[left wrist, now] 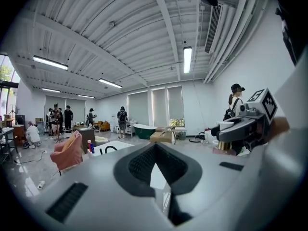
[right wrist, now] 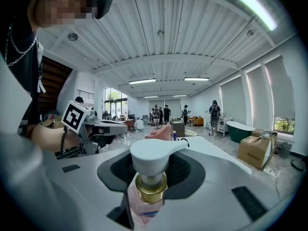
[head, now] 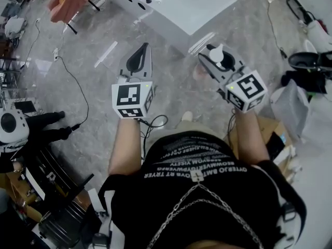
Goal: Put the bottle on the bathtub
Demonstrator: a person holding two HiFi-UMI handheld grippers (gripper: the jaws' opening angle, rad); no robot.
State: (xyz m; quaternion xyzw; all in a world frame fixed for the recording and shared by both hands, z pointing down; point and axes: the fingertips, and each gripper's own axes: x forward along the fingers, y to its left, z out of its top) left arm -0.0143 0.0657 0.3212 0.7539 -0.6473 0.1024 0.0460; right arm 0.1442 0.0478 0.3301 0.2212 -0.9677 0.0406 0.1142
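Now | right gripper [head: 213,55] squeezes the pink bottle [right wrist: 150,183] tight, pump end sticking out, so it cannot drop | left gripper [head: 140,56] pinched together on nothing; probably not needed | bottle up in the air; white bathtub [head: 192,9] just ahead, not reached

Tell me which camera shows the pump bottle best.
The right gripper view: the pump bottle fills the foreground in the right claw, showing white pump head, gold collar and pink body. The head view shows only its white pump from above. The left gripper view shows it small, side-on, at right.
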